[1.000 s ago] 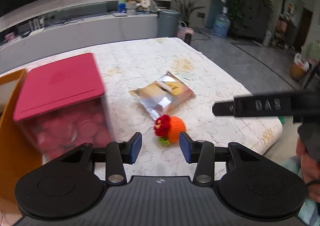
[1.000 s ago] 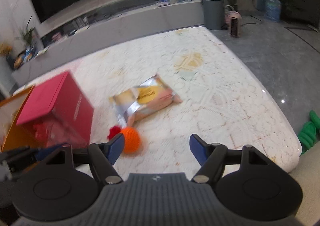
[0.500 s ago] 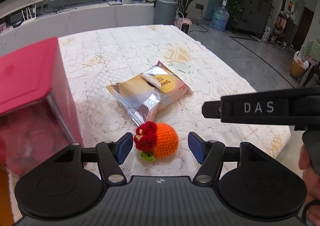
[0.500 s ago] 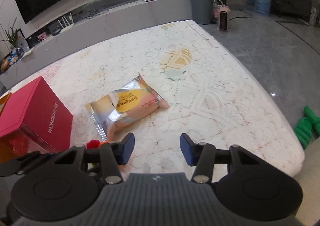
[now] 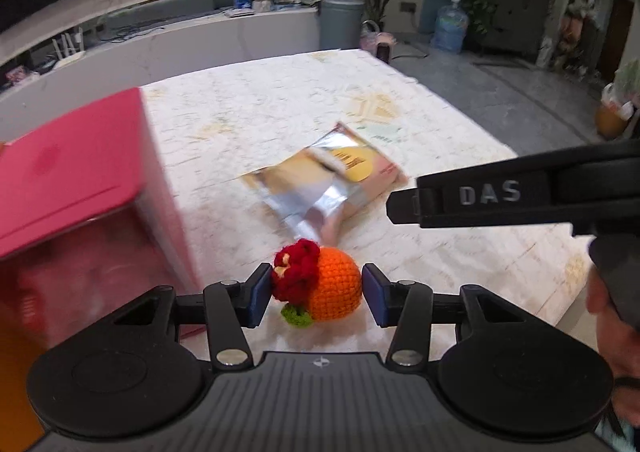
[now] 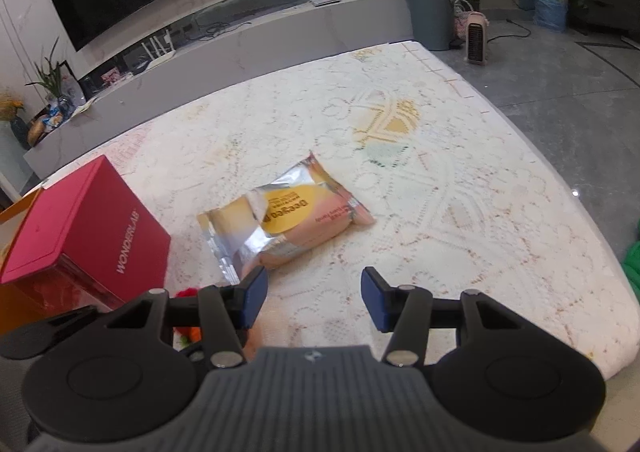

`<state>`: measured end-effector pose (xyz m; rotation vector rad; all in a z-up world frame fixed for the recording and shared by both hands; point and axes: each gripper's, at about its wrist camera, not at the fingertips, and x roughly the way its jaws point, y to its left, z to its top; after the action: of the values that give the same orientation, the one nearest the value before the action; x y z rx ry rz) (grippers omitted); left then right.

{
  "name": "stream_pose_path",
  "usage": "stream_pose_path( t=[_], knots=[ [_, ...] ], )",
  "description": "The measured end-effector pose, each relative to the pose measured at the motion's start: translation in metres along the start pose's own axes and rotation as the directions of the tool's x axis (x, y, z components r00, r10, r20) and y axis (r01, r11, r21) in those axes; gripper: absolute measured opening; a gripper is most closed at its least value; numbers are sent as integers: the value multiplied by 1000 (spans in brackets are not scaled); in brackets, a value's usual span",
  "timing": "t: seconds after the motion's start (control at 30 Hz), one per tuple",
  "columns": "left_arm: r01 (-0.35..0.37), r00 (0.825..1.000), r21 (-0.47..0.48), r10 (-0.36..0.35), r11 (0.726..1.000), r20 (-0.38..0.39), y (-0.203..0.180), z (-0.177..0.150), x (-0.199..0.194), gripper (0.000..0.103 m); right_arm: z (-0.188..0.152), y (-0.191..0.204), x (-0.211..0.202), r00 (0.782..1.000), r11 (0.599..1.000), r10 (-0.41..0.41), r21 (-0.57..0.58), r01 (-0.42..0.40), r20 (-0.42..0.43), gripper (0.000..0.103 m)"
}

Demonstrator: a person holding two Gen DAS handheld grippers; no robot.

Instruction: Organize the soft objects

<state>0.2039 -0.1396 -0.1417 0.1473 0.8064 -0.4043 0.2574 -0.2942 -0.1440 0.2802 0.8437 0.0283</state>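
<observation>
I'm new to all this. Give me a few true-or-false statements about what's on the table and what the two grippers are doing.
1. The crocheted orange ball sits between the left gripper fingers. True; its jaws are closing.
2. The right gripper holds the snack packet. False: nothing is between its fingers; the packet lies on the tablecloth beyond them.
3. The red box reads WONDERLAB. True.
4. The packet lies on top of the red box. False: it lies apart from it.

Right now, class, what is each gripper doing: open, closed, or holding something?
Left gripper: jaws closing around the orange knitted ball; the pads look at or near its sides.
Right gripper: open, nothing between its jaws.
</observation>
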Motion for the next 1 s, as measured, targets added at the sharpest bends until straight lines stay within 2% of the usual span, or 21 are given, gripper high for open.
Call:
stream_pose_path(
  t=[0.23, 0.33, 0.43, 0.5, 0.57, 0.63, 0.73, 0.77, 0.9, 1.0],
  knots=[
    [-41, 999, -14, 41, 999, -14, 15, -1, -9, 55, 6, 22, 26, 994, 996, 63, -57, -69, -91, 51],
    [-38, 999, -26, 38, 999, -18, 18, -3, -6, 55, 12, 32, 37, 994, 994, 58, -90, -66, -94, 51],
    [-32, 999, -34, 31, 999, -18, 21, -4, -4, 55, 15, 41, 54, 991, 992, 34, -117, -50, -132, 51],
    [-18, 1000, -43, 17, 999, -18, 22, -5, -3, 55, 13, 42, 63, 987, 993, 31, -111, -49, -160, 47],
    [-10, 1000, -51, 9, 999, -19, 23, -6, -3, 55, 14, 43, 69, 985, 992, 40, -111, -60, -170, 29],
    [-6, 1000, -54, 5, 999, -18, 24, -6, -4, 55, 13, 46, 71, 986, 990, 45, -128, -66, -163, 16],
    [-10, 1000, -58, 9, 998, -13, 27, -6, -7, 55, 11, 46, 67, 988, 987, 49, -143, -69, -144, 7],
    [-9, 1000, -59, 8, 998, -13, 27, -6, -9, 55, 11, 46, 64, 990, 987, 52, -144, -71, -135, 2],
    [-19, 1000, -51, 19, 999, -5, 27, -6, -20, 55, 12, 45, 39, 992, 983, 67, -164, -84, -103, 0],
    [-33, 999, -56, 32, 998, -13, 29, -11, -28, 55, 8, 42, 22, 986, 980, 67, -178, -94, -151, 0]
  ],
)
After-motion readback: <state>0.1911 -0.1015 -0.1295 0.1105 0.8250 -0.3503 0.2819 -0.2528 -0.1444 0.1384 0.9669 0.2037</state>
